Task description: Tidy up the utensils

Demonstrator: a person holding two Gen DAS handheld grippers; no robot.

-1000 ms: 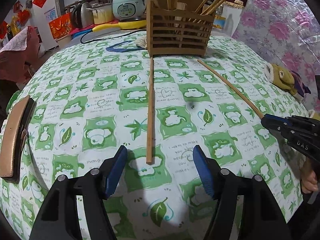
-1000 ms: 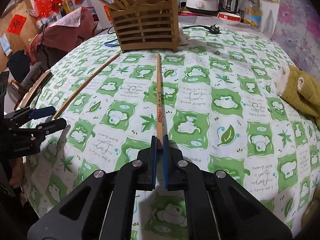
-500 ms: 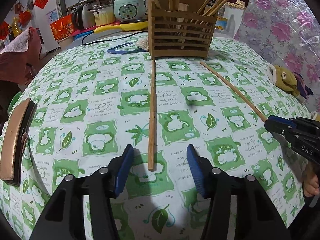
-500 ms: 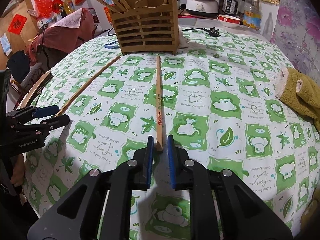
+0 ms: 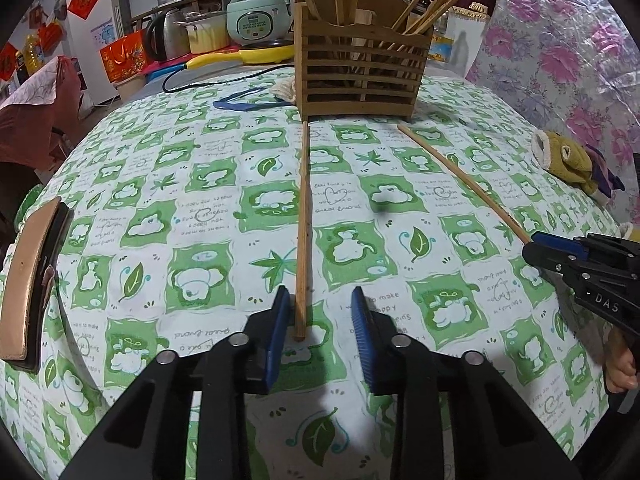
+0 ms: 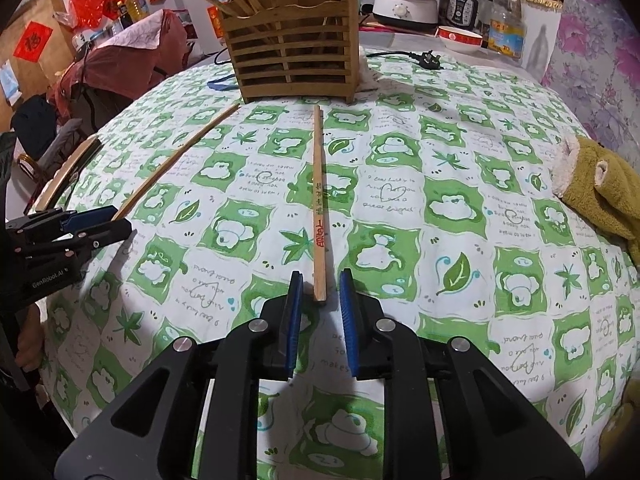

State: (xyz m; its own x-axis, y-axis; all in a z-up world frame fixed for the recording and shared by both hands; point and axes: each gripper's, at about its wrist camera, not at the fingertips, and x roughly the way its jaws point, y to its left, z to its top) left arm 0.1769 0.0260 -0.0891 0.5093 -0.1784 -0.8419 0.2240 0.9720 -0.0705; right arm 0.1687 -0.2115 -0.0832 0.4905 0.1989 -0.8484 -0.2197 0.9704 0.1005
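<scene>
Now, green-white tablecloth point(image 5: 208, 216), kitchen bkgd, both hand-held grippers apart w/ chopsticks between.

Green-and-white patterned tablecloth point(image 5: 200, 208), olive plush toy point(image 6: 600, 188) at its right edge, black plug and cord point(image 6: 428, 57), blue strap, perhaps a band point(image 5: 244, 102), pale green rice cooker point(image 5: 258, 16), kettle point(image 5: 166, 38), oil bottle point(image 6: 506, 28)

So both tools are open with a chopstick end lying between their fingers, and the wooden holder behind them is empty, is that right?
Not quite: the wooden holder is not empty; the right wrist view shows several chopsticks standing in it. The rest holds: left tool and right tool are open around chopstick ends.
</scene>
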